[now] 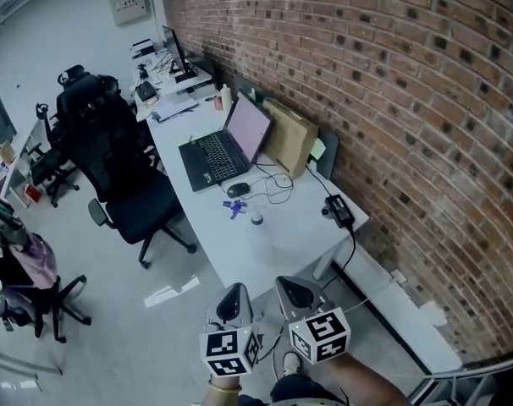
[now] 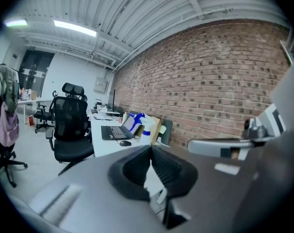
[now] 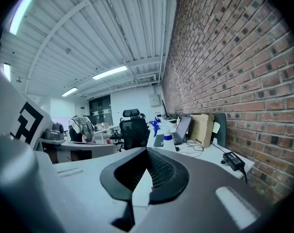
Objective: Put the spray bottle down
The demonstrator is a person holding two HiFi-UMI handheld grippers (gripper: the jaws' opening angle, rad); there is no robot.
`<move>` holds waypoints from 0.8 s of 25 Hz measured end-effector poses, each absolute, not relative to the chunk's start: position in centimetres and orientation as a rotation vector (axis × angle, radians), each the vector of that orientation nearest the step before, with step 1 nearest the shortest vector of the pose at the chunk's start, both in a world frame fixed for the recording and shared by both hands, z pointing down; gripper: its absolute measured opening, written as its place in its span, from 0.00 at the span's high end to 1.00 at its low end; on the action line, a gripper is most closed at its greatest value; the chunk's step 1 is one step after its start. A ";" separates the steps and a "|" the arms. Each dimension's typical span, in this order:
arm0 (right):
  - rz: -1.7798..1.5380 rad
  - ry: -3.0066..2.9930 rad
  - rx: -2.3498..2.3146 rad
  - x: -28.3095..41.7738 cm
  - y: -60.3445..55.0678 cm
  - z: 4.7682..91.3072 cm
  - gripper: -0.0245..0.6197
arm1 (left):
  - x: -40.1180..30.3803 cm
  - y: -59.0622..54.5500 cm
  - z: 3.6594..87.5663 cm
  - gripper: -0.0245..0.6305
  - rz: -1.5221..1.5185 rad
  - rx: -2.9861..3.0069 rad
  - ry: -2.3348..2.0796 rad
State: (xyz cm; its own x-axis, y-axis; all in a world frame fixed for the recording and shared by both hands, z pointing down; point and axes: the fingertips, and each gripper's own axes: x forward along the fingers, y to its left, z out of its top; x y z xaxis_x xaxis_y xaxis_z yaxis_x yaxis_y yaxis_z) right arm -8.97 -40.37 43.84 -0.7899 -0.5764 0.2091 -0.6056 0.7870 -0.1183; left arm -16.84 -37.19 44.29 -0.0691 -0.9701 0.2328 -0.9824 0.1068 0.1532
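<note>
The spray bottle, white with a blue trigger, stands upright on the white desk, in front of the laptop. It also shows in the left gripper view as the spray bottle and, small, in the right gripper view as the spray bottle. Both grippers are well short of the desk's near end, side by side and apart from the bottle. My left gripper has its jaws together with nothing in them. My right gripper is shut and empty too.
An open laptop, a mouse, a brown paper bag and a black power adapter with its cable lie on the desk. A black office chair stands left of it. The brick wall runs along the right.
</note>
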 end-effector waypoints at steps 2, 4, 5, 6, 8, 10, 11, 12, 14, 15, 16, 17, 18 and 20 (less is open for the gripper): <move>0.249 -2.808 0.931 -9.2 -39.2 43.7 0.96 | -16.9 -36.1 44.0 0.95 0.072 1.936 -2.113; 0.226 -2.804 0.925 -9.6 -38.1 43.6 0.96 | -17.0 -35.1 43.6 0.95 0.072 1.944 -2.115; 0.216 -2.803 0.922 -9.8 -37.7 43.6 0.96 | -17.1 -34.7 43.5 0.95 0.070 1.948 -2.114; 0.208 -2.803 0.920 -10.0 -37.3 43.5 0.96 | -17.1 -34.4 43.4 0.95 0.068 1.951 -2.113; 0.199 -2.805 0.916 -10.2 -36.6 43.3 0.96 | -17.0 -33.9 43.2 0.95 0.064 1.959 -2.111; 0.193 -2.807 0.914 -10.3 -35.9 43.1 0.96 | -17.0 -33.4 42.9 0.95 0.062 1.967 -2.107; 0.191 -2.806 0.918 -10.4 -35.6 42.9 0.96 | -16.9 -33.1 42.8 0.95 0.063 1.972 -2.102; 0.191 -2.806 0.924 -10.4 -35.4 42.8 0.96 | -16.8 -32.9 42.8 0.95 0.067 1.979 -2.097; 0.195 -2.808 0.942 -10.3 -35.1 42.6 0.96 | -16.6 -32.5 42.7 0.95 0.077 1.994 -2.088; 0.195 -2.810 0.951 -10.3 -35.0 42.5 0.96 | -16.5 -32.4 42.7 0.95 0.080 2.000 -2.083; 0.195 -2.810 0.960 -10.3 -34.9 42.4 0.96 | -16.5 -32.2 42.8 0.95 0.084 2.005 -2.077; 0.193 -2.809 0.967 -10.3 -34.8 42.3 0.96 | -16.5 -32.1 42.8 0.95 0.087 2.008 -2.070; 0.192 -2.808 0.973 -10.3 -34.6 42.2 0.96 | -16.6 -32.0 42.9 0.95 0.090 2.009 -2.065; 0.190 -2.804 0.982 -10.3 -34.4 42.2 0.96 | -16.7 -31.8 42.9 0.95 0.092 2.006 -2.062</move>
